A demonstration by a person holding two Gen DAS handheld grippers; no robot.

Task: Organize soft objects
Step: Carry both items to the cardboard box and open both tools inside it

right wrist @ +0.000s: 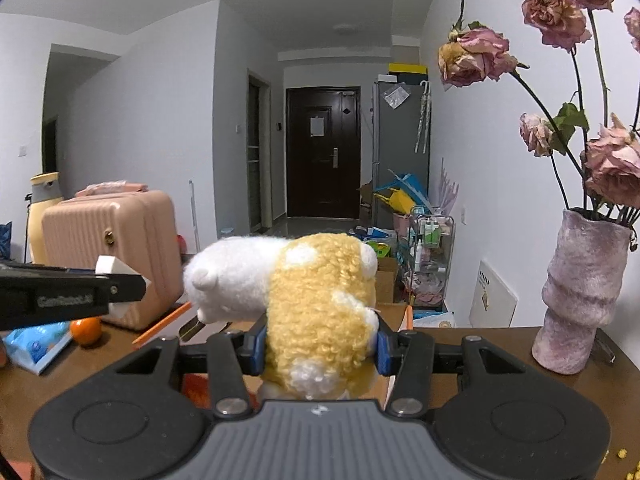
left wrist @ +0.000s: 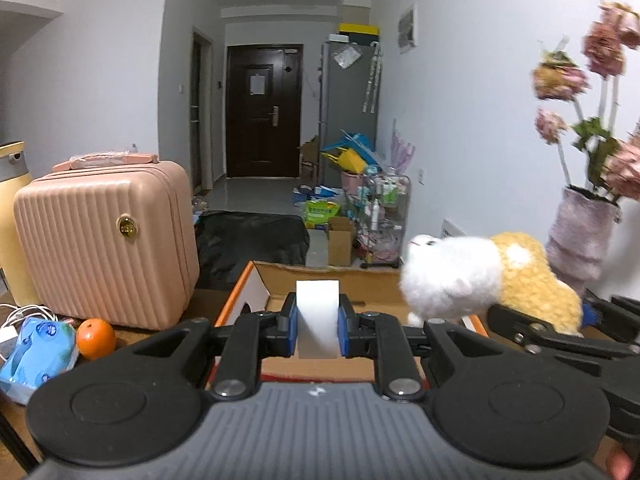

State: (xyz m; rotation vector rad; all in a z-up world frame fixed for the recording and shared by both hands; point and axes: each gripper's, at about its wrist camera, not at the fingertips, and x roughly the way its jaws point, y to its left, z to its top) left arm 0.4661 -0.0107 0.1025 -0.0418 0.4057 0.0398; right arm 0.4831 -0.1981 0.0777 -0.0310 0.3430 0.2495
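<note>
My left gripper (left wrist: 318, 326) is shut on a white sponge block (left wrist: 317, 316) and holds it above an open cardboard box (left wrist: 320, 276) with an orange edge. My right gripper (right wrist: 319, 344) is shut on a yellow and white plush toy (right wrist: 316, 304), held above the box's right side. In the left wrist view the plush toy (left wrist: 472, 280) and the right gripper's finger (left wrist: 532, 326) show at the right. In the right wrist view the left gripper (right wrist: 120, 284) with the sponge (right wrist: 116, 268) shows at the left.
A pink ribbed suitcase (left wrist: 104, 248) stands left of the box. An orange (left wrist: 96, 338) and a blue wipes pack (left wrist: 38, 346) lie on the brown table (right wrist: 500, 364). A purple vase (right wrist: 580, 292) with dried roses stands at the right by the wall.
</note>
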